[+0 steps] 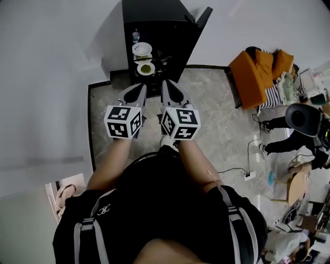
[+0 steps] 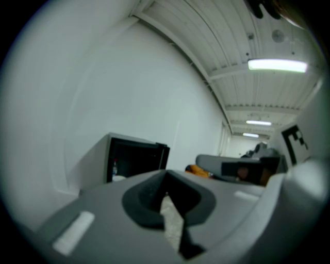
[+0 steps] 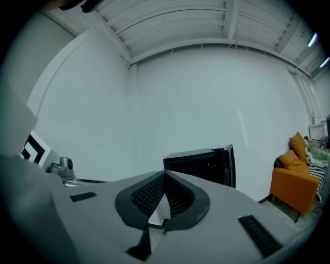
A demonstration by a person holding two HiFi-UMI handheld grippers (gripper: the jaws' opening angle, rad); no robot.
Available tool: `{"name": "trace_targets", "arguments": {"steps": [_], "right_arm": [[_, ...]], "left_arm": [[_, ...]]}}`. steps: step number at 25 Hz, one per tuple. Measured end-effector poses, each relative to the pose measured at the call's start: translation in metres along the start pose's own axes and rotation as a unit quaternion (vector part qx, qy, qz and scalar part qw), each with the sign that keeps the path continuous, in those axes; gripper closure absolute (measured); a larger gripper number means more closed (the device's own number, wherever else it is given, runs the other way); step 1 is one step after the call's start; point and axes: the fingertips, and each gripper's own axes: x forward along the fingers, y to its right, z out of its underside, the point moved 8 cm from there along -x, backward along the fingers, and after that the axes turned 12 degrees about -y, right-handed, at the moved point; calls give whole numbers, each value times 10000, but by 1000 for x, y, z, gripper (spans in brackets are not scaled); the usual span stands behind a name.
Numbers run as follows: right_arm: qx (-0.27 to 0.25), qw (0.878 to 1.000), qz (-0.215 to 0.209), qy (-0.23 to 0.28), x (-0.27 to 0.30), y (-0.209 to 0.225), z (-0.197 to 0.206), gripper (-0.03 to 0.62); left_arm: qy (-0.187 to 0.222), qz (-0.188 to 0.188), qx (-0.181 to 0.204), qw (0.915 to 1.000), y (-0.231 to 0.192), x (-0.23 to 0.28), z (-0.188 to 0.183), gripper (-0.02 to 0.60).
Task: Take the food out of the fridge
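Though closed, L gripper [image 1: 140, 88], R gripper [image 1: 166, 85] empty.

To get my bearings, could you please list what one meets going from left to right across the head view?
left gripper → right gripper → orange armchair; the fridge overlaps the grippers, so it is left out.

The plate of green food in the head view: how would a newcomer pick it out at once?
Find the black fridge standing open against the white wall. Two plates sit inside; the plate of green food is the nearer one, while the white plate beyond it shows no green.
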Motion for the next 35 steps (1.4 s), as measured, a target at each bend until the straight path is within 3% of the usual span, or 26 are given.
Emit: {"name": "trace_targets", "arguments": {"steps": [11,24,30,35], "right_arm": [[131,9999,25,43,54,29,-3,594],[180,9992,-329,-147,206,124,-53,595],[-132,9977,-607,-258,255,157,-58,595],[-300,9950,-783,-544,290,181,-53,595]], "left_arm": [[-27,-120,-65,9999,-35,40,-8,579],[-164,-359,-222,9990,-95,185,-75,578],[-235,-323,50,9992,-108,242,-99,579],[-325,-487,-127,9982,-123,272,-102,578]]}}
